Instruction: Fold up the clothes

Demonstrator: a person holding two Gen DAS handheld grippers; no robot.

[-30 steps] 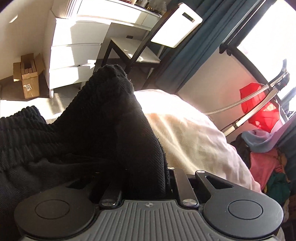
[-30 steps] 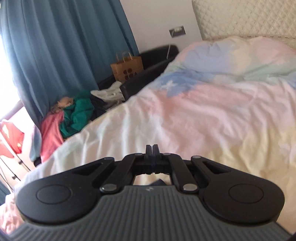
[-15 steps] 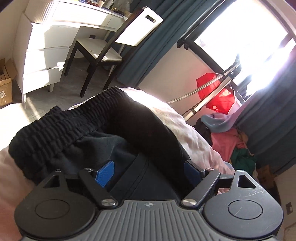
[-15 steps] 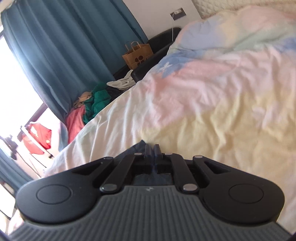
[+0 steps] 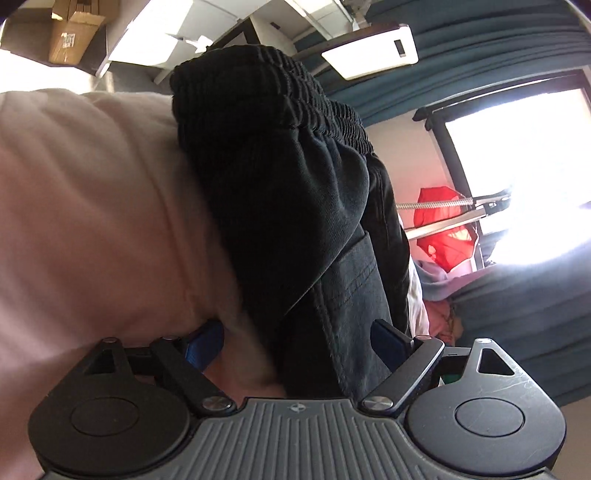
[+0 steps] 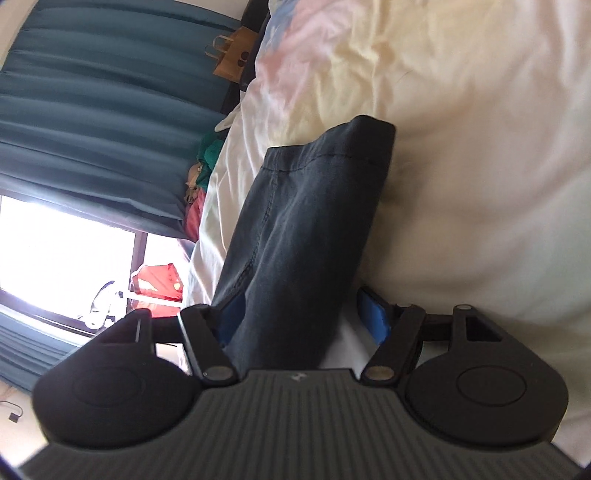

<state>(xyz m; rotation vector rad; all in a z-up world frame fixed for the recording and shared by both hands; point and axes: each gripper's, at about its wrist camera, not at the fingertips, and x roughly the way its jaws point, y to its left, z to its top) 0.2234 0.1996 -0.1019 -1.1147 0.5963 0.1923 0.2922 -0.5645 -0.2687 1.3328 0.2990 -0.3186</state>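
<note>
Dark trousers lie on the bed. In the left wrist view their elastic waistband end (image 5: 280,155) rests on the pale duvet (image 5: 92,206). My left gripper (image 5: 295,343) is open, its blue pads (image 5: 205,345) on either side of the cloth without pinching it. In the right wrist view the hemmed leg end (image 6: 306,229) lies folded on the duvet (image 6: 461,147). My right gripper (image 6: 303,317) is open too, with blue pads (image 6: 373,314) spread around the leg.
A white chair (image 5: 369,51), white drawers and a cardboard box (image 5: 70,33) stand beyond the bed. Blue curtains (image 6: 96,110), a bright window, a red item (image 5: 443,229), a clothes heap (image 6: 203,177) and a paper bag (image 6: 232,55) line the bedside.
Both grippers have opened and let go of the trousers, which now lie on the bed. Both cameras have rolled sideways and tilted down toward the cloth.
</note>
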